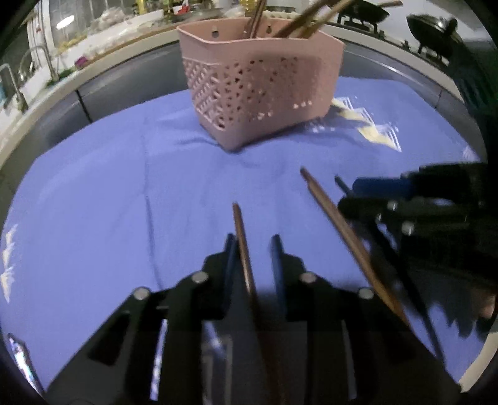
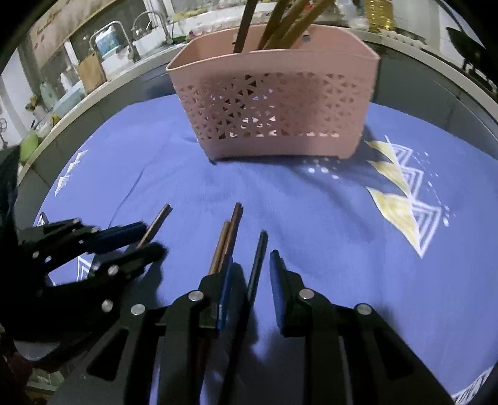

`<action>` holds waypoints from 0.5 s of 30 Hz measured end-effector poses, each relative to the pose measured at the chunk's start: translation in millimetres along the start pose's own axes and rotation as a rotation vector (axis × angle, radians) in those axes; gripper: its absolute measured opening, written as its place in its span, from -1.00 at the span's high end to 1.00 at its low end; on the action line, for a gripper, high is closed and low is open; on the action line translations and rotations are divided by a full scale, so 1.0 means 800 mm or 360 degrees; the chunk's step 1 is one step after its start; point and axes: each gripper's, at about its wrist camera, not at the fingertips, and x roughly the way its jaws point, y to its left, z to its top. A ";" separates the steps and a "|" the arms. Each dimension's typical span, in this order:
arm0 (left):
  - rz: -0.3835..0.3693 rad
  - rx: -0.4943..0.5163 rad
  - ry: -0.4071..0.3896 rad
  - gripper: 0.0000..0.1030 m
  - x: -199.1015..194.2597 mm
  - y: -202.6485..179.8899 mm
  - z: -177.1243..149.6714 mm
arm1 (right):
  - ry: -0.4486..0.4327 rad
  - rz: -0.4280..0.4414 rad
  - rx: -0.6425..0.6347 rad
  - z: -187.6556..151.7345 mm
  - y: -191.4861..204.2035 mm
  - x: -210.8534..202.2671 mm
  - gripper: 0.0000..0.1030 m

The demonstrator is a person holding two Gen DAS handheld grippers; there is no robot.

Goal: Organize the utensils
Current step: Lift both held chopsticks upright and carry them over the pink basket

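A pink perforated utensil basket (image 1: 261, 84) (image 2: 274, 93) stands at the back of the blue cloth and holds several brown chopsticks (image 2: 280, 25). My left gripper (image 1: 253, 246) is open around one brown chopstick (image 1: 242, 246) that lies on the cloth against its left finger. My right gripper (image 2: 249, 261) is open around a dark chopstick (image 2: 258, 261). Two brown chopsticks (image 2: 227, 240) lie just left of its left finger. In the left wrist view the right gripper (image 1: 367, 193) is at the right, beside a brown chopstick (image 1: 339, 224).
The blue cloth (image 2: 311, 212) with white and yellow triangle print covers the table. A kitchen counter with a sink and faucets (image 2: 124, 37) runs behind. The left gripper (image 2: 133, 240) sits at the left of the right wrist view.
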 end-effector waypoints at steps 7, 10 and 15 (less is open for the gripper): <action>-0.0055 -0.0106 -0.0046 0.91 -0.017 0.014 0.018 | -0.0057 0.0037 -0.0015 0.009 -0.005 -0.018 0.92; -0.0106 -0.0158 -0.0274 0.91 -0.084 0.031 0.025 | -0.0286 0.0109 -0.0018 0.005 0.003 -0.077 0.92; -0.0152 -0.0184 -0.0603 0.91 -0.186 0.043 0.024 | -0.0699 0.0129 -0.0069 -0.006 0.022 -0.179 0.92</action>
